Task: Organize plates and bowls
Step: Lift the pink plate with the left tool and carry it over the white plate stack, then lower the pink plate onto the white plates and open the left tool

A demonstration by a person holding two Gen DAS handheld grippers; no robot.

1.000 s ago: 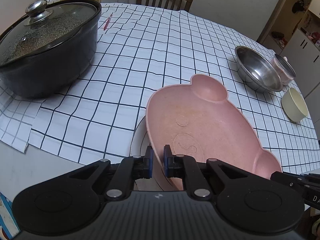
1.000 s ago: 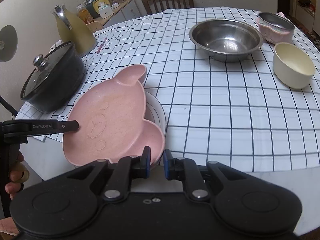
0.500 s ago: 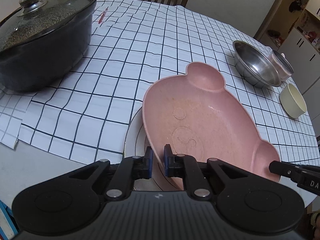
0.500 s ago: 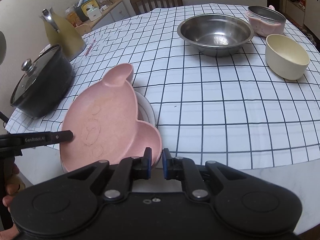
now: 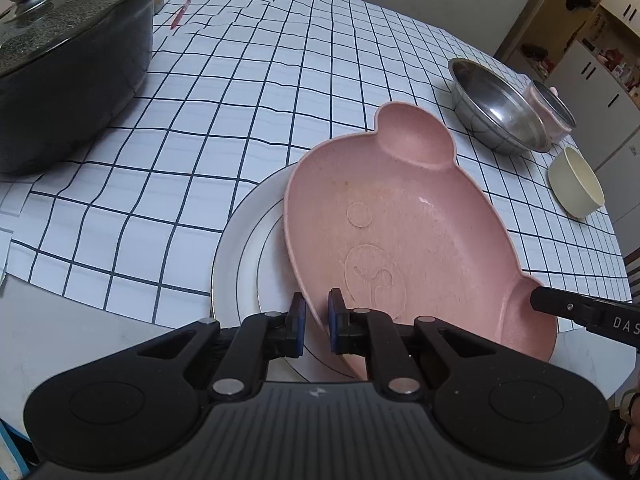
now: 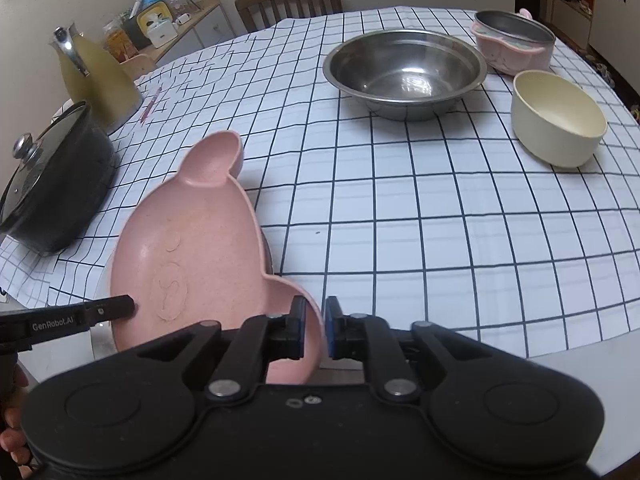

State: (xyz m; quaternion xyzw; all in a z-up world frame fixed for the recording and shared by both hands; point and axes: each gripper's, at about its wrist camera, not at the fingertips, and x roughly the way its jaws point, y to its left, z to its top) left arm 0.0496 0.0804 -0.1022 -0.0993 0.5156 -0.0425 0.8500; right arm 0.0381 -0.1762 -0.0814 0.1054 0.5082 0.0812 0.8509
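Left wrist view: left gripper [image 5: 316, 320] pinched narrow on the near rim of the pink bear-shaped plate [image 5: 400, 232], blue pads either side of the thin edge. Tilted over the gold-lined white plate [image 5: 248, 248], hiding most of its right half. Hard to say whether the pink underside touches the white one; contact line hidden. Near edge of both plates lost behind the gripper body. At right, one black finger of the right gripper [image 6: 316, 328] poking in at the near ear, rest cut off by the frame.

Over to the right wrist view: jaws just eased a touch wider, yet close about the ear's rim, rim between the pads. White plate almost wholly hidden here, just a sliver past the pink edge. Far ear low over the checked tablecloth [image 5: 280, 80]; touching or not, cannot tell. Part of a hand [image 6: 12, 440] cut off at the left edge.

Well apart across the cloth: steel bowl [image 6: 404, 68], cream bowl [image 6: 560, 120] near it, pink pot with metal liner [image 6: 514, 46] just behind. Far left, black lidded pot [image 5: 68, 60], partly cropped, glass lid too fogged to see inside.
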